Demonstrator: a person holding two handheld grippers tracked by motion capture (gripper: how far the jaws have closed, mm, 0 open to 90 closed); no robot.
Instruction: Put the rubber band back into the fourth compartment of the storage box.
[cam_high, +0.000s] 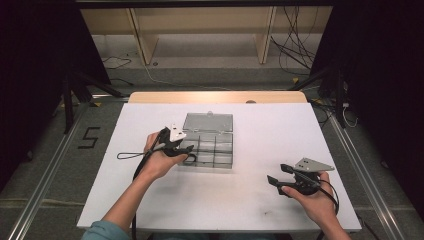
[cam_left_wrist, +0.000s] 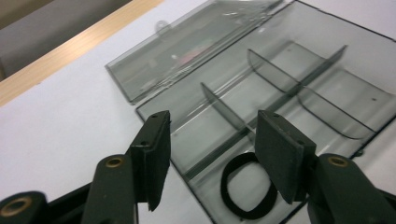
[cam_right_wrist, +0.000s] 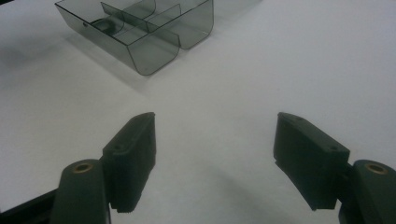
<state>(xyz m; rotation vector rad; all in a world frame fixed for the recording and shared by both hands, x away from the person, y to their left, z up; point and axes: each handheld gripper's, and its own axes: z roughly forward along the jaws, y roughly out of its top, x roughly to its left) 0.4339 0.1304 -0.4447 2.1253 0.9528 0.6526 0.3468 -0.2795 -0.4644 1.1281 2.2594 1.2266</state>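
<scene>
A smoky clear plastic compartment box (cam_high: 215, 150) lies in the middle of the white table, its lid (cam_high: 208, 121) folded open toward the far side. My left gripper (cam_high: 188, 152) is at the box's near-left corner. In the left gripper view the left gripper (cam_left_wrist: 214, 119) is open above a compartment where a black ring (cam_left_wrist: 246, 186) lies flat. My right gripper (cam_high: 276, 172) hovers open over bare table, right of the box and nearer the front. In the right gripper view the right gripper (cam_right_wrist: 215, 119) has nothing between its jaws, and the box (cam_right_wrist: 149, 35) sits farther off with the black ring (cam_right_wrist: 103, 23) inside.
The white table top (cam_high: 240, 200) has a wooden strip (cam_high: 215, 96) along its far edge. Beyond it stand a wooden shelf (cam_high: 200, 30) and loose cables (cam_high: 295, 50) on the floor. The box's other compartments (cam_left_wrist: 327, 93) look empty.
</scene>
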